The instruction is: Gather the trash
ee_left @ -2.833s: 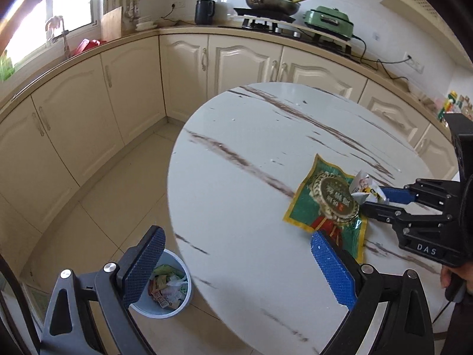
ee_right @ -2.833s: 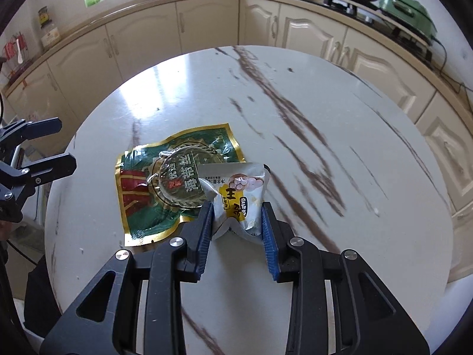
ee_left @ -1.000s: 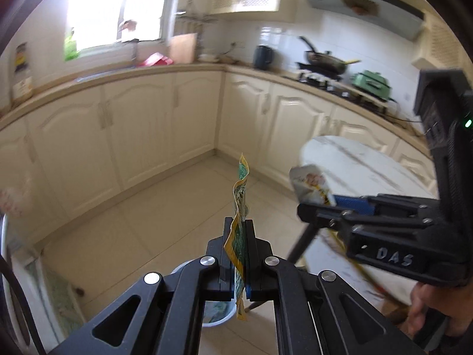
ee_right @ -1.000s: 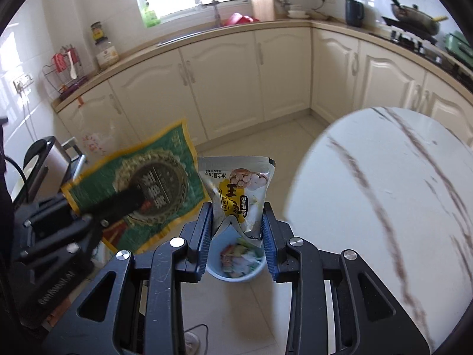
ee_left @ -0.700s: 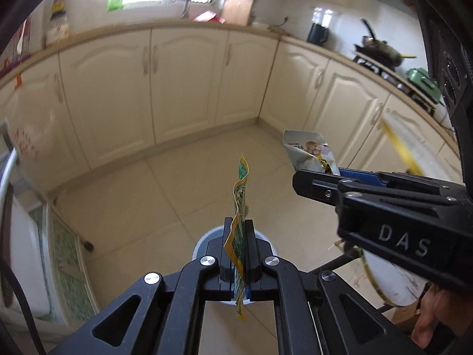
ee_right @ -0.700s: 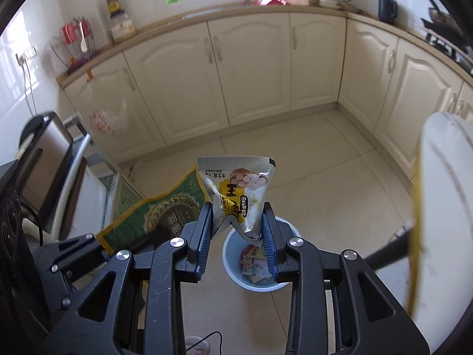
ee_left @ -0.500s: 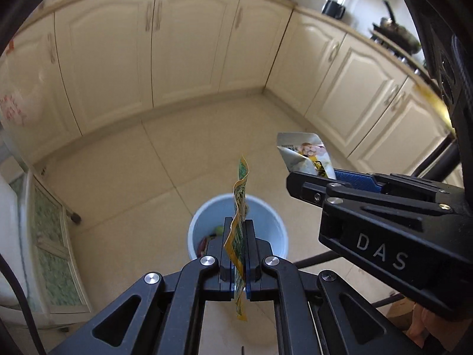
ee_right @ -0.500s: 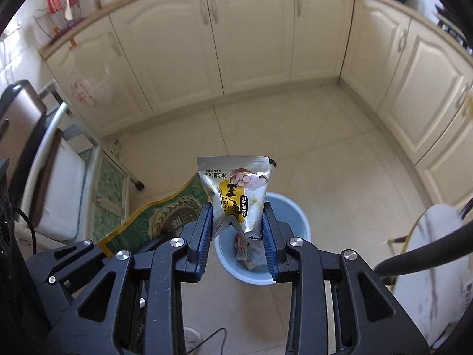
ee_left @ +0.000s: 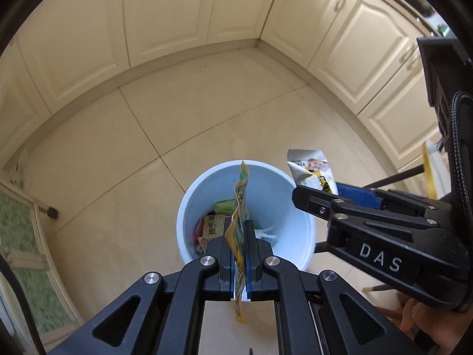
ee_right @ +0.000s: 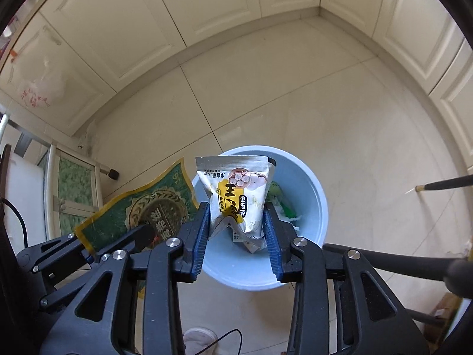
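A pale blue trash bin [ee_left: 283, 204] with several wrappers inside stands on the floor right below both grippers. My left gripper [ee_left: 239, 224] is shut on a green and gold wrapper [ee_left: 241, 204], held edge-on above the bin's mouth. In the right wrist view this wrapper [ee_right: 139, 210] hangs just left of the bin [ee_right: 320, 204], with the left gripper [ee_right: 146, 233] on it. My right gripper [ee_right: 236, 208] points down over the bin; its jaws are opening, and a silver and yellow snack pouch [ee_right: 236, 183] still stands between the pads, touching both. The right gripper [ee_left: 320, 190] and pouch [ee_left: 309, 167] hover over the bin's right rim.
Cream cabinet doors [ee_left: 183, 14] curve around the beige tiled floor [ee_left: 133, 153]. A thin table leg [ee_right: 443, 185] crosses on the right. A white chair with a green mat under it [ee_right: 74, 195] stands at the left. A hand [ee_left: 425, 322] holds the right gripper.
Both grippers have dropped toward the bin, which now looks much larger beneath them. The right jaws have spread slightly around the pouch. The left gripper still clamps the green wrapper.
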A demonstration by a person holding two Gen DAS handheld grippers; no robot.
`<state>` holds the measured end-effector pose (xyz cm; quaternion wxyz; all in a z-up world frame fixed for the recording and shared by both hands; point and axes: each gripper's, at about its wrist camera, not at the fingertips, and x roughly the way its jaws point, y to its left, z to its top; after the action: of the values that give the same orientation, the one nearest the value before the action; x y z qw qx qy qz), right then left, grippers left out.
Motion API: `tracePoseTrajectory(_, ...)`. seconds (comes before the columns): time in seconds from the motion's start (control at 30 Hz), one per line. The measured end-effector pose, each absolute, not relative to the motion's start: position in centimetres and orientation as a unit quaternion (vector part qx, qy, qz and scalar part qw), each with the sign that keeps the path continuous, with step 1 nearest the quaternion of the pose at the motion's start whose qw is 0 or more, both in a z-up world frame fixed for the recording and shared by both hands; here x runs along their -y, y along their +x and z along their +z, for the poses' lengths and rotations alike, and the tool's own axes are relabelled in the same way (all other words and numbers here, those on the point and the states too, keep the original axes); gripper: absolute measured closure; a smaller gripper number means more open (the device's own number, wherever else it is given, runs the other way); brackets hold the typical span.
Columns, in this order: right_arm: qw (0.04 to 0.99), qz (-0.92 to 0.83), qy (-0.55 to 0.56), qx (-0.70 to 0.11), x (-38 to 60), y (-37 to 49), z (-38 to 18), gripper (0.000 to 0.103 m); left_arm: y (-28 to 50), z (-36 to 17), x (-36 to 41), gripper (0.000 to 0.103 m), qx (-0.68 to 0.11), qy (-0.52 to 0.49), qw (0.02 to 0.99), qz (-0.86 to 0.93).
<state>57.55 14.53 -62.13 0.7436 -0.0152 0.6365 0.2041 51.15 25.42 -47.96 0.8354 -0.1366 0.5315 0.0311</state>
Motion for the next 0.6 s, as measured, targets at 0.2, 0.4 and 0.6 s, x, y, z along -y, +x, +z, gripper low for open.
tracePoseTrajectory(0.2, 0.751, 0.196, 0.007, -0.630, -12.6, 58.2, -63.9, 0.037, 53.3, -49.2, -24.2, 0.051, -0.530, -0.130, 0.837, 0.050)
tracePoseTrajectory(0.4, 0.762, 0.179, 0.023, -0.621, -11.0, 58.2, -64.2, 0.027, 53.2, -49.4, -22.6, 0.032, -0.513, -0.113, 0.847, 0.083)
tracePoseTrajectory(0.6, 0.761, 0.160, -0.001, -0.629, -9.3, 57.8, -64.7, 0.027, 49.7, -49.5, -21.1, 0.031, -0.501, -0.111, 0.850, 0.117)
